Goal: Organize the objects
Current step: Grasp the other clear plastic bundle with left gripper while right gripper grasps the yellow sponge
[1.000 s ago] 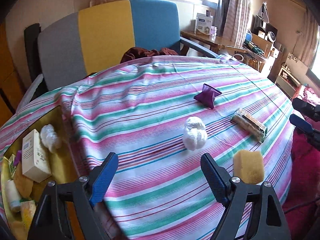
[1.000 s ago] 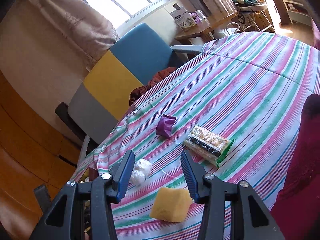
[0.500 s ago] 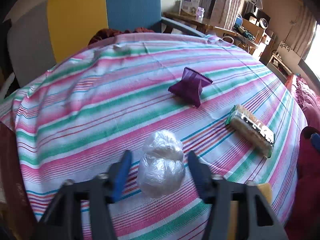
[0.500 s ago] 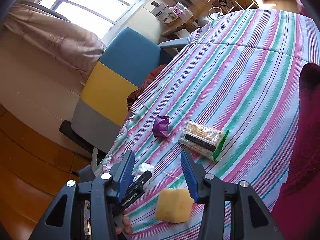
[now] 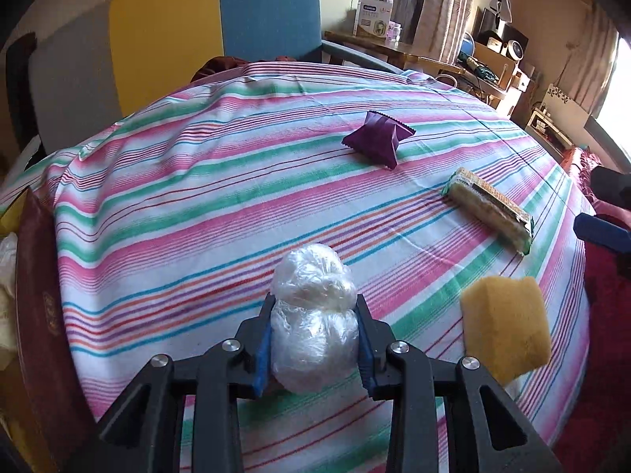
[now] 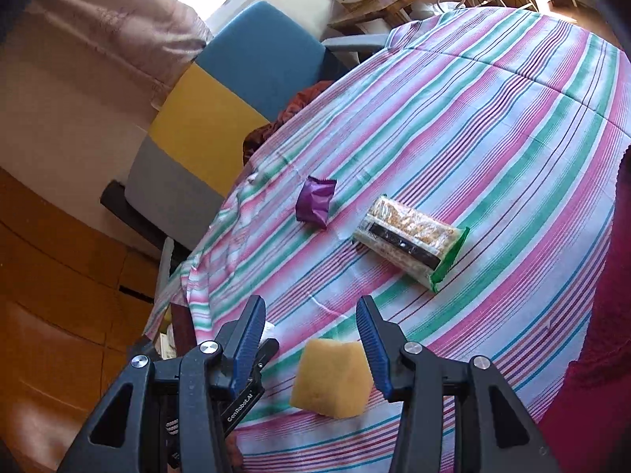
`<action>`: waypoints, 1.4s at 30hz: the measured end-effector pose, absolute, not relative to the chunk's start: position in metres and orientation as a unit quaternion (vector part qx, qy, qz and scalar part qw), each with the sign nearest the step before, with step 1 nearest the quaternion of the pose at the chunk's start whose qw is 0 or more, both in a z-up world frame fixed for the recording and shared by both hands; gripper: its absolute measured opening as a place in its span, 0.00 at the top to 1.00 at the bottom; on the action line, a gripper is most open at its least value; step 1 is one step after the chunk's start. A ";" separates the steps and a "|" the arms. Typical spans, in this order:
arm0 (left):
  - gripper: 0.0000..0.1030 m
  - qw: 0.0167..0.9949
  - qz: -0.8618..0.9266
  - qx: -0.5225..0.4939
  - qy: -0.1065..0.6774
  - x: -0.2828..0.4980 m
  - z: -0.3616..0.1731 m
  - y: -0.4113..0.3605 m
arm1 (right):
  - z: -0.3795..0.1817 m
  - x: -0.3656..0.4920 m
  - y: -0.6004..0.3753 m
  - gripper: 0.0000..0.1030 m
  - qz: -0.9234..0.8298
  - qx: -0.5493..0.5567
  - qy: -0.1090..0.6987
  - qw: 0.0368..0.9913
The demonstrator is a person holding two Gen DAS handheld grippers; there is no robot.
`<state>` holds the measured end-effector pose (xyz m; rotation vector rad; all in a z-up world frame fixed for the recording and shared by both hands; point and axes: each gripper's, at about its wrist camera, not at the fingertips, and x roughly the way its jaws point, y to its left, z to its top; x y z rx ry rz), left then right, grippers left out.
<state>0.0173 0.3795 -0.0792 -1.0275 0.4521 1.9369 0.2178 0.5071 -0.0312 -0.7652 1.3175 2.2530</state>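
- Two blue pads of the left gripper (image 5: 314, 339) pinch a white bundle wrapped in clear plastic (image 5: 313, 315), one pad pressed on each side of its lower half; its rounded top rises above the fingertips.
- The bundle sits low over the striped tablecloth (image 5: 197, 197); whether its underside touches the cloth cannot be told, as the gripper hides it.
- The right gripper (image 6: 311, 341) has its jaws spread, with a yellow sponge (image 6: 331, 378) lying on the cloth in the gap between them; neither pad touches the sponge.
- In the right wrist view, the black tip of the left gripper shows just beside the right gripper's left finger (image 6: 246, 339).
- In the left wrist view the sponge lies to the right of the bundle, near it but apart.
- Beyond the sponge lies a packet of crackers (image 5: 489, 211) with a green end, flat on the cloth.
- Farther back and to the left of the crackers sits a crumpled purple wrapper (image 5: 376, 138), apart from the packet.
- At the left edge of the cloth stands a dark red box wall (image 5: 35, 295) with pale items behind it, too cut off to name.
- Behind the table is a chair with grey, yellow and blue panels (image 5: 213, 27), a dark red cloth bunched on its seat.
- A wooden desk with a white carton (image 5: 372, 15) stands farther back on the right.
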 end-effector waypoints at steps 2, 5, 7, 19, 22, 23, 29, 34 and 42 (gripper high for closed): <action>0.66 0.433 0.780 -0.410 0.188 0.022 -0.079 0.374 | -0.032 0.212 0.504 0.53 0.811 -0.294 0.458 0.214; 0.66 0.432 0.781 -0.409 0.190 0.027 -0.080 0.365 | -0.036 0.200 0.497 0.53 0.809 -0.333 0.439 0.205; 0.66 0.431 0.783 -0.406 0.193 0.031 -0.080 0.361 | -0.039 0.193 0.492 0.53 0.807 -0.359 0.423 0.203; 0.66 0.445 0.783 -0.388 0.198 0.052 -0.079 0.326 | -0.049 0.168 0.471 0.53 0.795 -0.443 0.358 0.208; 0.66 0.448 0.784 -0.383 0.197 0.056 -0.079 0.319 | -0.051 0.161 0.464 0.49 0.794 -0.460 0.339 0.206; 0.66 0.449 0.784 -0.382 0.195 0.056 -0.079 0.317 | -0.051 0.160 0.462 0.44 0.794 -0.464 0.335 0.207; 0.66 0.452 0.784 -0.381 0.187 0.057 -0.080 0.311 | -0.059 0.149 0.461 0.30 0.775 -0.485 0.342 0.218; 0.65 0.454 0.785 -0.380 0.183 0.058 -0.080 0.308 | -0.076 0.136 0.456 0.29 0.765 -0.505 0.321 0.238; 0.65 0.454 0.791 -0.368 0.184 0.061 -0.081 0.306 | -0.077 0.129 0.445 0.42 0.773 -0.527 0.249 0.249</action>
